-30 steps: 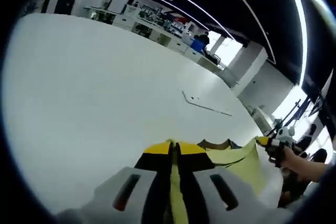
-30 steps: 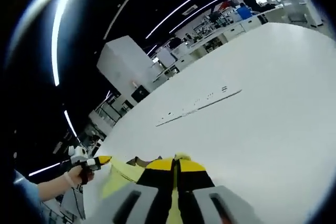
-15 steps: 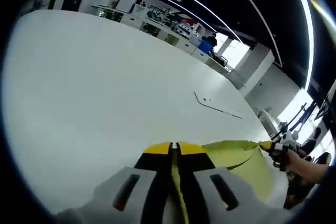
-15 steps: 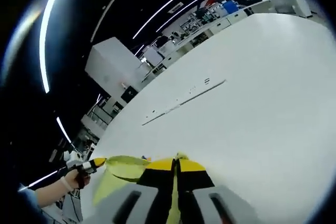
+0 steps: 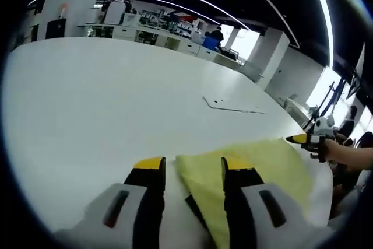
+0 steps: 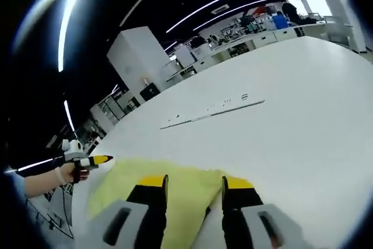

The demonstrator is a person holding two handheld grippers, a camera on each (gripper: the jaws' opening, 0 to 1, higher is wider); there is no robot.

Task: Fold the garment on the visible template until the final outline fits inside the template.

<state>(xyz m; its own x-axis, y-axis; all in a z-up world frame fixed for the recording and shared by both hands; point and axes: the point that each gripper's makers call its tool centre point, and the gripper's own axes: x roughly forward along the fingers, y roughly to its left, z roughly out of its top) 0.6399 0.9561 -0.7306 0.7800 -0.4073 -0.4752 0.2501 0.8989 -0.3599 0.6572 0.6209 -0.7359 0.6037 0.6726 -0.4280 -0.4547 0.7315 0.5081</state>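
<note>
Both of your tools have their jaws spread apart, and the yellow garment (image 5: pixel 245 167) lies flat on the white desk (image 5: pixel 105 103) just ahead of them, its near edge running between the jaws of each tool. In the left gripper view your left tool (image 5: pixel 192 167) sits at 6 o'clock with cloth between its jaws, and your right tool's yellow tip shows at 3 o'clock beside the cloth's far corner. In the right gripper view your right tool (image 6: pixel 189 182) is at 6 o'clock, the garment (image 6: pixel 157 179) spreads toward 8 o'clock, and the left tool's tip shows at 9 o'clock.

The thin dark template line (image 5: pixel 233 108) on the desk lies well beyond the cloth, toward 1 o'clock in the left gripper view and near 12 o'clock in the right gripper view (image 6: pixel 213 114). From here you cannot tell how much of the outline the cloth covers.

As a judgement, the step in hand is letting a fold settle. To do it well, draw both tools straight back along the desk so neither jaw snags the edge. Then check the fold's edge against the line before choosing the next grip. Take matching corners and keep the garment on the desk.
</note>
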